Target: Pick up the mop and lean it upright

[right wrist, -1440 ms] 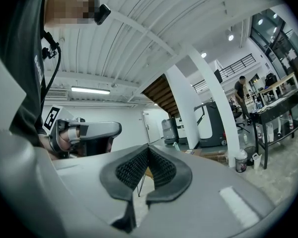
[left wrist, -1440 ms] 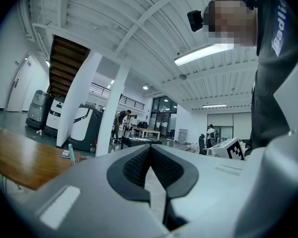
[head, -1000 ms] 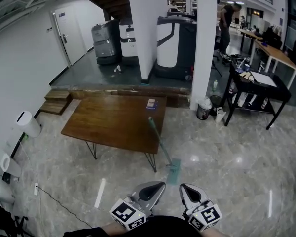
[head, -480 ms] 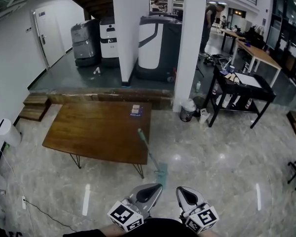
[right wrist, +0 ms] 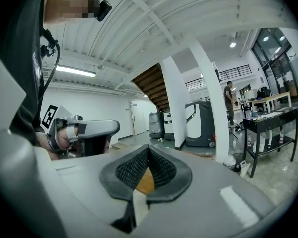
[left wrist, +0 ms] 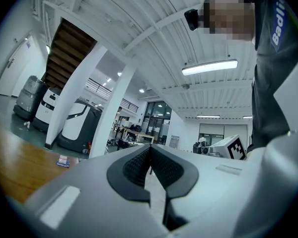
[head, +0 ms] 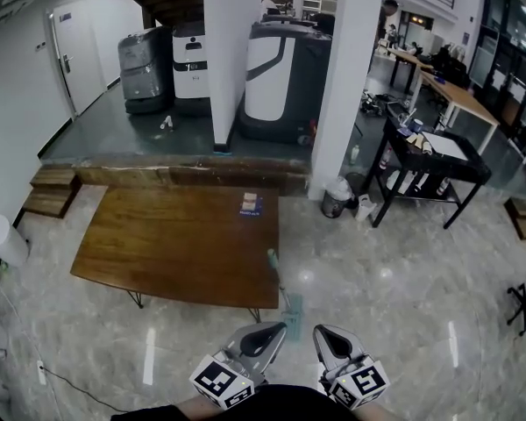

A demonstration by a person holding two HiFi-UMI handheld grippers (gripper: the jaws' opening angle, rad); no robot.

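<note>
The mop with the teal handle and flat pale-green head (head: 283,288) sits head-down on the grey marble floor (head: 403,323), right by the near edge of the brown wooden table (head: 158,244). Its handle slants up toward that edge (whether it actually rests on the wood I can't tell). The left gripper (head: 279,330) and right gripper (head: 323,333) hang low in front of the person, near the mop head, each with jaws pressed together on nothing. I'd judge they're simply being carried in and must open before any grab.
</note>
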